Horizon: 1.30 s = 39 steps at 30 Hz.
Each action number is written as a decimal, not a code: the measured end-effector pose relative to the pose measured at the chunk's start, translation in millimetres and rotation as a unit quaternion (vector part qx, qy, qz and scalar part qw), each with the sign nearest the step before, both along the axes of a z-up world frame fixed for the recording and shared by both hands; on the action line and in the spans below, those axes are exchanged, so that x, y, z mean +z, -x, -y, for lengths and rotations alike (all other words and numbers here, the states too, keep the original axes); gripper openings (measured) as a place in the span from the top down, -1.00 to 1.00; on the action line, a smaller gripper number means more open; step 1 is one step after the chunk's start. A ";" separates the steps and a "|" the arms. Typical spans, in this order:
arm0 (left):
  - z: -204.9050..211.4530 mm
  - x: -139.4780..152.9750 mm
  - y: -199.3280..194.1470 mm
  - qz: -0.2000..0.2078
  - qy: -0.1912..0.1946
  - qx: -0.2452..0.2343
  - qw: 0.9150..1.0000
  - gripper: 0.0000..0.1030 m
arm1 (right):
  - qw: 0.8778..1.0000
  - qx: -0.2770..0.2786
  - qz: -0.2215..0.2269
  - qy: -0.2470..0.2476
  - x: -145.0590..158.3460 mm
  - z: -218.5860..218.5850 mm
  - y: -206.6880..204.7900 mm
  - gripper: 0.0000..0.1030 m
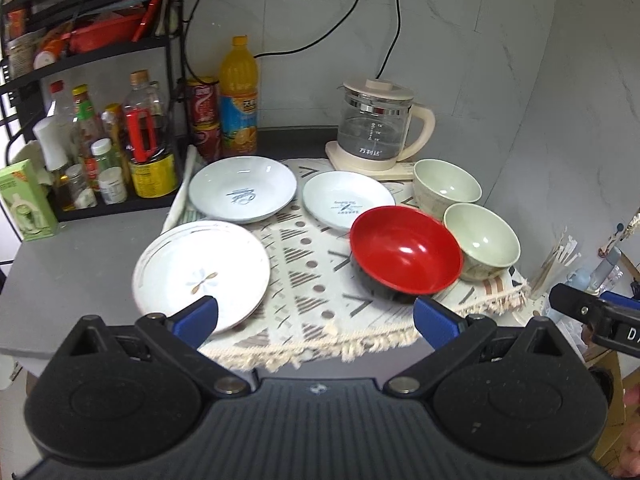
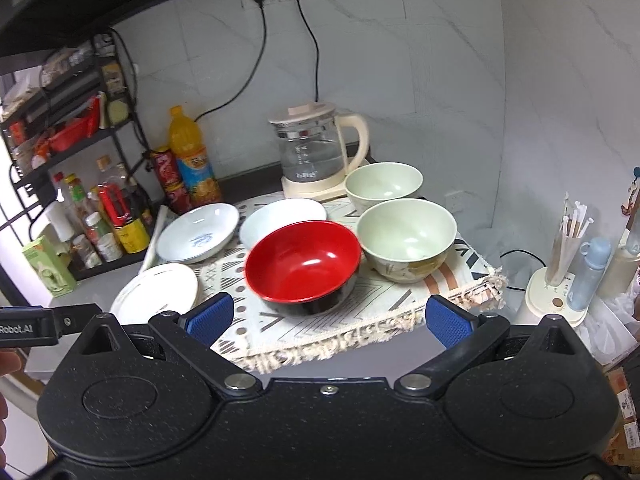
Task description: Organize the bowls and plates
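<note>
Hovering short of the fringed woven mat (image 1: 320,280), I hold the left gripper (image 1: 316,320) and right gripper (image 2: 330,314) spread wide and empty, nothing claimed yet. Spread singly across the mat are three glossy white plates: a floral plate (image 1: 202,274) overhanging the left edge and two printed plates (image 1: 242,189) behind. The red bowl (image 2: 302,262), black outside, sits touching two pale green bowls (image 2: 406,236), likely awaiting stacking.
</note>
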<state>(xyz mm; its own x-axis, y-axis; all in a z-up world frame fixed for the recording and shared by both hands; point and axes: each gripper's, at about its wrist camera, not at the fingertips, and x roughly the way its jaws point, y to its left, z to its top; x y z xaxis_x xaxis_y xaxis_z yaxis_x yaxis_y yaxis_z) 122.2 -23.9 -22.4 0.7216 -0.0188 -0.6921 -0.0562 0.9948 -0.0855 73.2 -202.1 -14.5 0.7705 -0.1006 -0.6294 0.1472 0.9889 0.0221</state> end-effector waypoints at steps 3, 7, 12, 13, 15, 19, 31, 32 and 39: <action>7.1 -2.5 -22.1 -0.005 0.002 -0.006 1.000 -0.99 | 1.000 0.001 -0.005 0.008 -4.2 10.5 -18.2 -1.00; 14.4 -5.5 -51.3 -0.008 0.010 -0.013 1.000 -0.99 | 1.000 -0.002 -0.017 0.006 -8.3 22.4 -42.3 -1.00; 22.8 -10.7 -86.9 -0.013 0.012 -0.016 1.000 -0.99 | 1.000 0.004 -0.022 -0.012 -11.1 37.3 -69.0 -1.00; 24.5 -11.8 -93.1 -0.014 0.012 -0.019 1.000 -0.99 | 1.000 0.002 -0.022 -0.010 -12.1 39.4 -73.3 -1.00; 29.0 -15.1 -106.5 -0.018 0.012 -0.025 0.999 -0.99 | 1.000 -0.004 -0.023 -0.003 -14.4 45.6 -82.9 -1.00; 37.2 -23.3 -131.9 -0.023 0.015 -0.035 0.999 -0.99 | 0.999 -0.016 -0.027 -0.002 -21.5 60.5 -101.8 -1.00; 68.5 -48.8 -209.6 -0.043 0.040 -0.093 0.994 -0.91 | 0.995 -0.071 -0.066 -0.012 -53.2 111.6 -148.1 -0.80; 72.1 -50.0 -215.1 -0.044 0.040 -0.100 0.993 -0.87 | 0.994 -0.079 -0.071 -0.012 -55.7 115.2 -151.2 -0.74; 97.5 -67.1 -257.4 -0.074 0.053 -0.147 0.985 -0.75 | 0.987 -0.127 -0.096 -0.016 -71.0 137.4 -164.9 -0.74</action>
